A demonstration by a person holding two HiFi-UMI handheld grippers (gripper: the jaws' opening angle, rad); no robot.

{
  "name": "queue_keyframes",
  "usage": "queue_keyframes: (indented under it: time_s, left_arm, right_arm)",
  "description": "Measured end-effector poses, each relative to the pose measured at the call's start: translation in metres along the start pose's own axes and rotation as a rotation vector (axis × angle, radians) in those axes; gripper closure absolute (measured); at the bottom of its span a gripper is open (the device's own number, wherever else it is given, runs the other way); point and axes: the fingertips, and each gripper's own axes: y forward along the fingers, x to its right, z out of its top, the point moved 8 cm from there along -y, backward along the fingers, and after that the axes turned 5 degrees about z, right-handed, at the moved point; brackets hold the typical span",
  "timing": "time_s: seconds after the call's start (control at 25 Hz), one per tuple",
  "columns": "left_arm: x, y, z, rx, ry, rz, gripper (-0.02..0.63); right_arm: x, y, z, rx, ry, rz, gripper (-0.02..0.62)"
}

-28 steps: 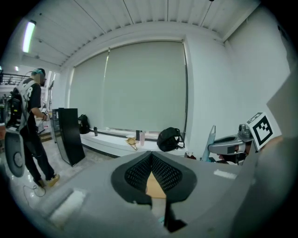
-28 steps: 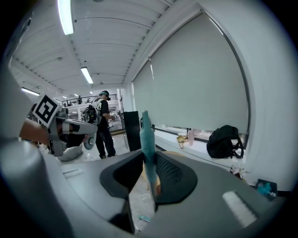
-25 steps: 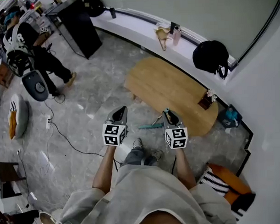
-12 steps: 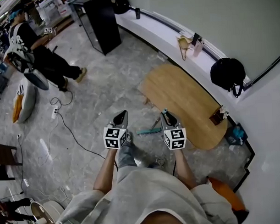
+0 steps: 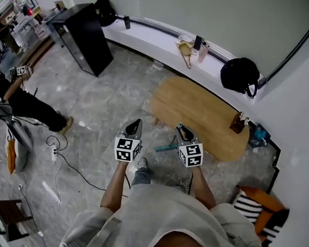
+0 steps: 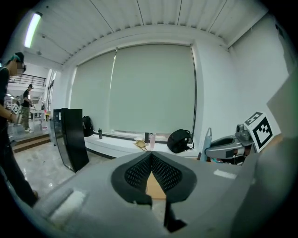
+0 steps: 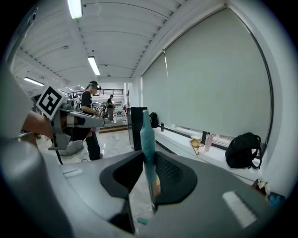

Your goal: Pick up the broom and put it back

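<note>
**A:** Where is the slim teal plastic broom (image 5: pixel 165 148)?

**B:** Just below the middle of the head view. Its brush end shows between the two grippers, and the thin handle slants up and to the right into the right gripper (image 5: pixel 181 128). I can't tell whether the brush touches the grey marble floor (image 5: pixel 103 107).

**A:** And that gripper's jaws?

**B:** They are clenched on the handle. In the right gripper view the teal shaft (image 7: pixel 148 139) stands upright between the dark ribbed pads (image 7: pixel 170 174), and its tapered top pokes out above them.

**A:** What about the left gripper (image 5: pixel 135 123)?

**B:** It is empty. In its own view the two jaws meet at their tips in the centre of the frame, with nothing between them. In the head view it sits just left of the right gripper, at about the same height in the frame.

**A:** What else is around?

**B:** An oval light-wood table (image 5: pixel 194 109) lies right of centre, just beyond the right gripper. A long white ledge (image 5: pixel 157 44) crosses the upper part of the frame, with a black backpack (image 5: pixel 239 74) on it at the upper right. A tall black cabinet (image 5: pixel 85 31) stands at the upper left, and a person in dark clothes (image 5: pixel 19 100) is at the left edge.
</note>
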Motion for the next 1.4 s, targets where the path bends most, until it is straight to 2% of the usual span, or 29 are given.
queue_keyframes:
  time_s: [0.2,0.48,0.64,0.8,1.08,1.4]
  left_arm:
    - [-0.028,0.037,0.015,0.009,0.034,-0.121,0.607]
    - [-0.034,0.085,0.027,-0.014,0.085,-0.336,0.609]
    - [-0.02,0.108,0.029,-0.034,0.107,-0.452,0.607]
    - [0.017,0.127,0.027,-0.052,0.134,-0.539,0.607]
    - [0.08,0.133,0.014,-0.083,0.15,-0.603,0.607]
    - [0.082,0.146,-0.01,-0.13,0.156,-0.569,0.607]
  right_arm:
    - [-0.007,0.017,0.004,0.001,0.04,-0.108,0.509]
    - [-0.012,0.017,0.008,0.038,0.171,-0.307,0.509]
    - [-0.017,0.011,0.003,0.038,0.226,-0.406,0.509]
    - [-0.011,-0.005,-0.005,0.034,0.27,-0.482,0.509]
    - [0.011,-0.041,-0.032,0.016,0.309,-0.534,0.508]
    - [0.027,-0.042,-0.065,-0.033,0.334,-0.519,0.509]
